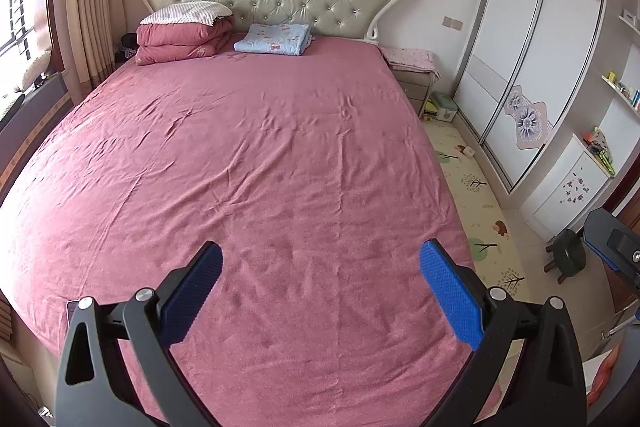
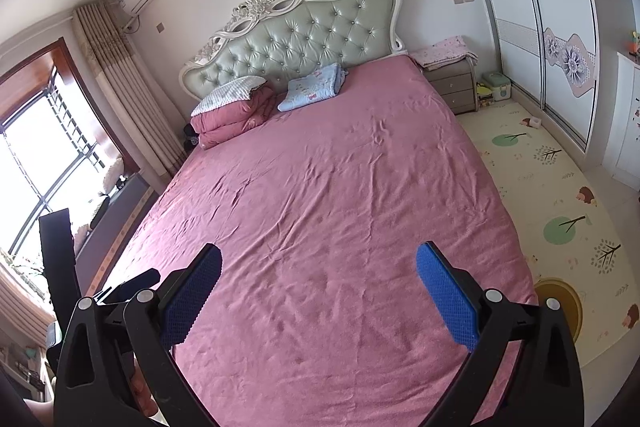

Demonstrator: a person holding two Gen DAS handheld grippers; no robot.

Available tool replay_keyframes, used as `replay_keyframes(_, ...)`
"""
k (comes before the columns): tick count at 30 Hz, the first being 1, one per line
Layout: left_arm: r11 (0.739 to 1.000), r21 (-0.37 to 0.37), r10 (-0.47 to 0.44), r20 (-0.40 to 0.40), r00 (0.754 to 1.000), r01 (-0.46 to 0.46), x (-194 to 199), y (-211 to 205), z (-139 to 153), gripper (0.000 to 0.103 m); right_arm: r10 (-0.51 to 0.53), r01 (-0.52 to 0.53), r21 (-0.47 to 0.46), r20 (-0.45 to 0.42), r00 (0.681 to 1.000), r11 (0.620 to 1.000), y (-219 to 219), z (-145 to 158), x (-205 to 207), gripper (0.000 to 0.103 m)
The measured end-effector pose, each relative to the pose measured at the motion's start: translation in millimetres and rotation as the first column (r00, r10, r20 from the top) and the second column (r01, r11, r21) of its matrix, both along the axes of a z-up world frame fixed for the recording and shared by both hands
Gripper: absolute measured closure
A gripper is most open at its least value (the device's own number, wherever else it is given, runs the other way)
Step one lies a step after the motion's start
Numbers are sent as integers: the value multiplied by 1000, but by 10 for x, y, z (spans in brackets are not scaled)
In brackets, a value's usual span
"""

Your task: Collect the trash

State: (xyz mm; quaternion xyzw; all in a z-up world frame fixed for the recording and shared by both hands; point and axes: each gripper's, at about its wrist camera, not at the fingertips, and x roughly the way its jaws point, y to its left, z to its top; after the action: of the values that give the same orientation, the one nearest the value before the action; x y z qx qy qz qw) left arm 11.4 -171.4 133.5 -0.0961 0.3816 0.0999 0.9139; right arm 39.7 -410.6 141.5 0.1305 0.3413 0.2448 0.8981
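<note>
My left gripper is open and empty, held above the foot of a wide bed with a pink sheet. My right gripper is open and empty too, above the same sheet. Its blue pads stand wide apart. A small object lies on the floor mat by the wardrobe; it also shows in the right wrist view. I cannot tell what it is. No trash shows on the bed.
A folded pink quilt with a white pillow and a folded blue blanket lie by the headboard. A nightstand, a green box, a sliding wardrobe and a round stool stand right of the bed. A window is left.
</note>
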Motion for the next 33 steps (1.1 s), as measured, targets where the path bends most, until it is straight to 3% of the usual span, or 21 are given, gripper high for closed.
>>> replay_keyframes(27,1000,0,19,1,1000,-19,27,32,-7,4,10,-10,-4,-8,1000,1000,2,6,50,9)
replay_keyframes(33,1000,-14,-16,19,1000,16,72,22,24,4,10,-10,-6,-7,1000,1000,12,5,55,9)
